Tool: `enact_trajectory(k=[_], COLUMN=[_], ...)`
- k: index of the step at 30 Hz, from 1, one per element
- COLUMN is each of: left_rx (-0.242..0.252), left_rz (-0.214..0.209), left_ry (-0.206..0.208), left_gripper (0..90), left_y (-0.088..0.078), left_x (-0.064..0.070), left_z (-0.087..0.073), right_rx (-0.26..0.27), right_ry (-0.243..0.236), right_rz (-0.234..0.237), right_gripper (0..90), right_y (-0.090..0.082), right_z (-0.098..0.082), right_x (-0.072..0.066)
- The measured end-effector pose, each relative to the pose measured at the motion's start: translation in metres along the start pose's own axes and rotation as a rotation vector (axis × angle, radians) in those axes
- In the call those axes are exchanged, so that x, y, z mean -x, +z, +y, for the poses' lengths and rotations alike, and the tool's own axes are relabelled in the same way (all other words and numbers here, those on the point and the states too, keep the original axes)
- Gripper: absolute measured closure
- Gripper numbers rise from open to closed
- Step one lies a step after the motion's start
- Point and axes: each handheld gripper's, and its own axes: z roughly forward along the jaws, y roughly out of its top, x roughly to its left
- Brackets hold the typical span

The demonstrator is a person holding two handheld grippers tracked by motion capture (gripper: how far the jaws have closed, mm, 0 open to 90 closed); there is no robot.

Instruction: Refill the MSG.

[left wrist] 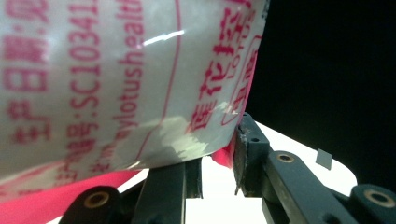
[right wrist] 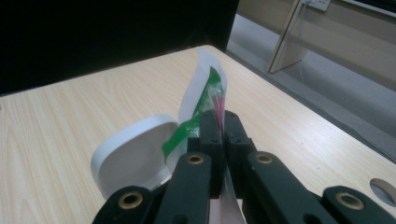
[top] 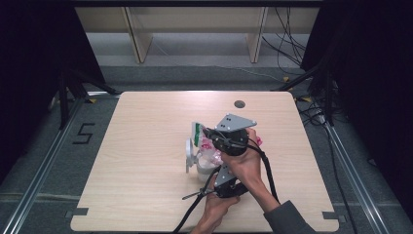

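Pouch (top: 206, 142) hangs over the white tub (top: 199, 168), pinched by the right gripper (right wrist: 218, 122) and left gripper (left wrist: 219, 158). Likely step: pouring; next, tilt gently.

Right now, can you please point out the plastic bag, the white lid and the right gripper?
plastic bag (left wrist: 112, 79), left gripper view, on its printed white face.
white lid (right wrist: 128, 156), right gripper view, on its inner face.
right gripper (right wrist: 219, 128), right gripper view, between its fingers, closed on the bag's edge.
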Motion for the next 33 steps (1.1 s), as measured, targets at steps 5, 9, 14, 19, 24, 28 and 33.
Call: enact_trajectory(k=[5,9,14,19,24,28,33], left_rx=[0.003,0.01,0.008,0.006,0.006,0.003,0.012], left_rz=[0.001,0.001,0.003,0.004,0.004,0.002,-0.001], left_ry=[0.0,-0.001,-0.002,0.003,0.003,0.003,-0.002], left_gripper=[74.9,74.9,74.9,74.9,74.9,75.0,75.0], left_y=[-0.0007,-0.0009,-0.0007,-0.0007,-0.0008,-0.0009,-0.0008], left_x=[-0.0001,0.0001,-0.0001,-0.0003,0.0,-0.0004,-0.0001], left_z=[0.0003,0.0006,0.0006,0.0005,0.0005,0.0005,0.0006], right_rx=[0.002,0.004,-0.014,-0.015,-0.01,-0.008,-0.002], right_ry=[0.032,0.002,0.01,0.011,0.011,0.019,0.019], right_rz=[0.004,-0.002,0.009,0.01,0.009,0.012,0.01], right_gripper=[90.0,90.0,89.9,90.0,90.0,90.0,90.0], right_y=[-0.0002,0.0013,0.0018,0.0025,0.0018,0.0008,0.0005], right_z=[0.0003,0.0006,0.0006,0.0009,0.001,0.0013,0.0016], right_x=[-0.0012,-0.0016,-0.0024,-0.0026,-0.0022,-0.0012,-0.001])
